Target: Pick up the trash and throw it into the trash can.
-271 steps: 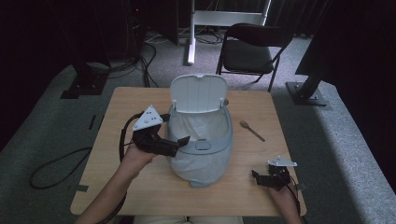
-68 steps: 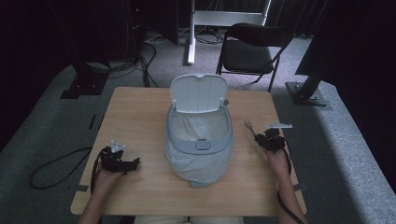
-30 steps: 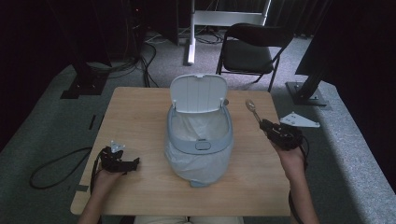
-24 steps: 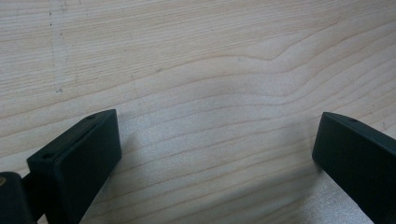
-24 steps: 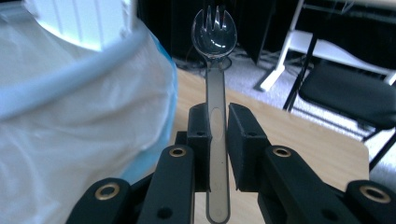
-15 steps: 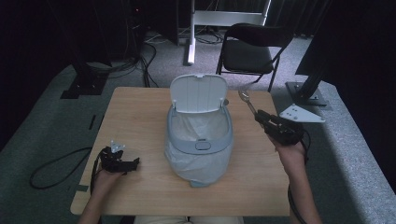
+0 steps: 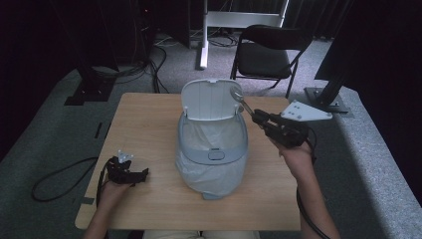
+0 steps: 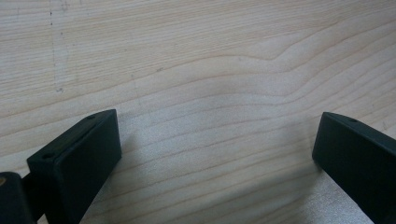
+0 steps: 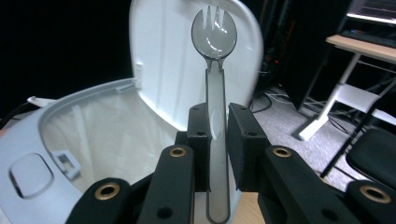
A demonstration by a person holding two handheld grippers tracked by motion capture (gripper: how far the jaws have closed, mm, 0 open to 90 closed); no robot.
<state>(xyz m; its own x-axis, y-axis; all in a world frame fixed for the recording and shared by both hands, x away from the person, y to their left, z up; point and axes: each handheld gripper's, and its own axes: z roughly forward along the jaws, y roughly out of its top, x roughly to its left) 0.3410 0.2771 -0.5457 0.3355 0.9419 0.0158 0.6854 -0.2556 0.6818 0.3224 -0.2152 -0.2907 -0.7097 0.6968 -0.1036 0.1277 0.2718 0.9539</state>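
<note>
The right gripper [image 7: 259, 117] is clamped on the handle of a clear plastic spork [image 9: 215, 93], holding it in the air at the right edge of the bin [image 7: 213, 149], its head against the raised lid [image 7: 209, 98]. The left gripper [image 7: 134, 174] rests on the table [image 7: 149, 114] well left of the bin, jaws wide apart and empty.

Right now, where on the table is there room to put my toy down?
The table is bare between the bin and its left edge, beyond the left gripper. The near right corner, beside the person's forearm, is bare too. The middle is crowded by the bin, and the right gripper holds a spork beside the bin's lid.
</note>
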